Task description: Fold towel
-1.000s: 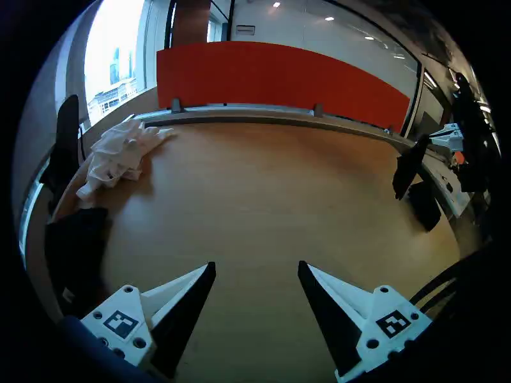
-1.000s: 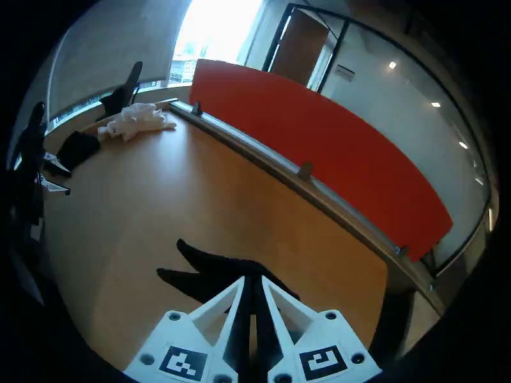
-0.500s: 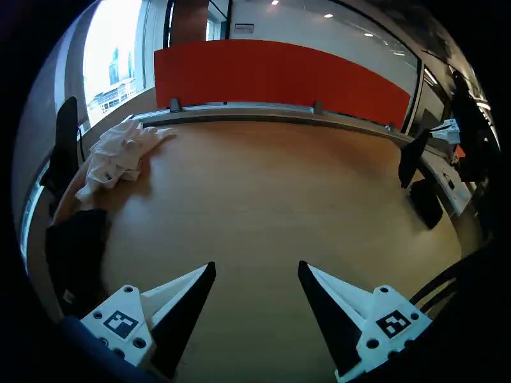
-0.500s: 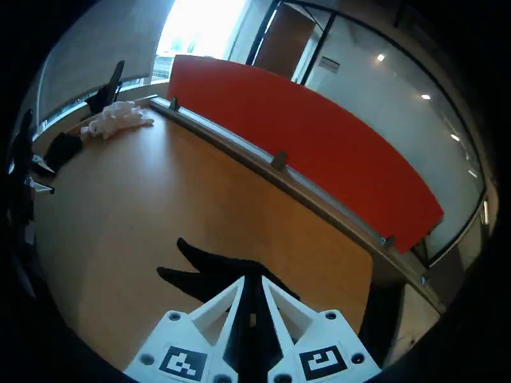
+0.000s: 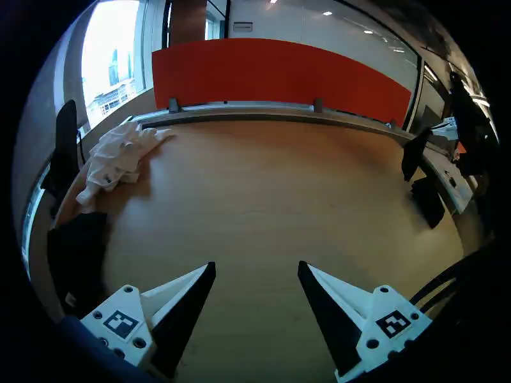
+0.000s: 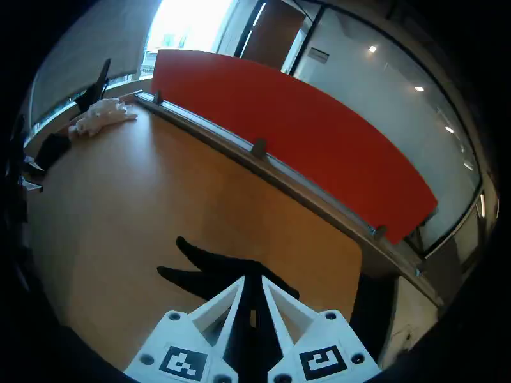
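The white towel (image 5: 118, 156) lies crumpled at the far left corner of the table (image 5: 268, 185), looking limp and light, best pinched by a corner, while the left claw (image 5: 255, 264) gapes and the right claw (image 6: 253, 281) pinches a dark cloth (image 6: 204, 265).

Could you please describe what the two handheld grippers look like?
Both the left gripper and the right gripper have white plastic bodies dotted with round holes. Their fingers taper to pointed wedges with black inner faces. Each finger carries a square black-and-white marker. Black cables curve beside the left gripper.
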Motion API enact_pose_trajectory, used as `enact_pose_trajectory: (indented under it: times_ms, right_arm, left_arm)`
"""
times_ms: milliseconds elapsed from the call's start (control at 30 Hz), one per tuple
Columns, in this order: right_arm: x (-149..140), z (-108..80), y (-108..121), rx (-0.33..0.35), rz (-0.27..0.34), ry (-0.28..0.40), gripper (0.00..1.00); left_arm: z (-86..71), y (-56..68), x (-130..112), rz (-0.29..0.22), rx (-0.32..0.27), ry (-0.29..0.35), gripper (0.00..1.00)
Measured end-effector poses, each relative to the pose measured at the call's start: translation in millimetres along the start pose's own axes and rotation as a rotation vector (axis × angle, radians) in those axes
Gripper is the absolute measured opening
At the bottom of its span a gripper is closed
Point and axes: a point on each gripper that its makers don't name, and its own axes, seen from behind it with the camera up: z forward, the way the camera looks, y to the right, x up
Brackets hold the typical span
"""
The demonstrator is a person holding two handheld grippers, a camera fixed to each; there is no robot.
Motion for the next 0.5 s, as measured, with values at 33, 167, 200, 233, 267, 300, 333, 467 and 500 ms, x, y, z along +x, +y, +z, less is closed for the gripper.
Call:
enact_pose_trajectory:
  times_ms: [33,167,200,233,267,300,333,467,500]
  right_arm:
    - [-1.4,0.3,2.5,-0.001,-0.001,-0.004,0.04]
    - [-7.0,1.9,11.9,-0.006,-0.001,-0.016,0.04]
    - [-8.1,2.3,13.7,-0.006,0.0,-0.018,0.04]
    - [-9.2,2.5,15.1,-0.007,0.002,-0.02,0.04]
    - [-10.5,2.7,16.7,-0.008,0.003,-0.021,0.04]
    - [-11.6,2.8,18.0,-0.009,0.005,-0.022,0.04]
    - [-12.8,2.8,19.2,-0.011,0.008,-0.023,0.04]
    - [-18.6,2.6,23.5,-0.015,0.019,-0.028,0.04]
    - [-20.0,2.5,24.4,-0.016,0.022,-0.03,0.04]
  left_arm:
    - [0.2,0.5,0.2,0.001,0.0,0.0,0.95]
    - [0.8,2.5,0.6,0.003,0.001,-0.003,0.95]
    - [0.9,3.0,0.5,0.003,0.001,-0.004,0.96]
    - [1.0,3.5,0.4,0.003,0.001,-0.004,0.96]
    - [1.0,4.0,0.3,0.004,0.001,-0.005,0.96]
    - [1.1,4.5,0.3,0.005,0.001,-0.006,0.96]
    - [1.2,4.9,0.2,0.006,0.001,-0.006,0.96]
    - [1.6,6.2,0.4,0.01,0.002,-0.009,0.96]
    - [1.7,6.6,0.5,0.011,0.002,-0.009,0.96]
